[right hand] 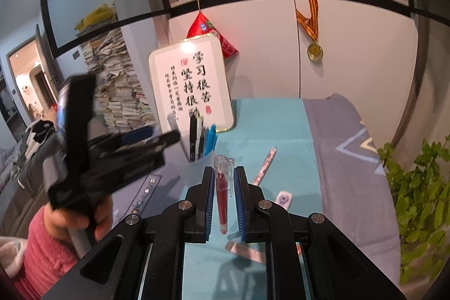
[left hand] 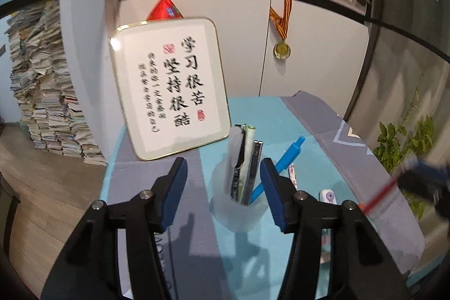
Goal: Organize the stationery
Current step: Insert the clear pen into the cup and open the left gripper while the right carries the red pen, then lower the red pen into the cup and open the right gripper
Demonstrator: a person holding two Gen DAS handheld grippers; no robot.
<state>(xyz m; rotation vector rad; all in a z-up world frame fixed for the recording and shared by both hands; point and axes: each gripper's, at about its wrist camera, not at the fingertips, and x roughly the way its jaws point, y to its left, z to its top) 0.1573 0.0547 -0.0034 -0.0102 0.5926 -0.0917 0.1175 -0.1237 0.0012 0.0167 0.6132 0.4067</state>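
Two grippers over teal mat (right hand: 267, 125): left gripper (left hand: 223, 179) apart above pen cup (left hand: 237, 211), right gripper (right hand: 224, 179) clamped on red pen (right hand: 221, 196), pink pen (right hand: 265, 166) beyond.

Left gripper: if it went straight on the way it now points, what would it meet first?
Most likely the frosted pen cup, which stands between the open fingers of the left gripper, with the pens sticking out of it. Depth is unclear in the fisheye view; the framed calligraphy board stands farther back.
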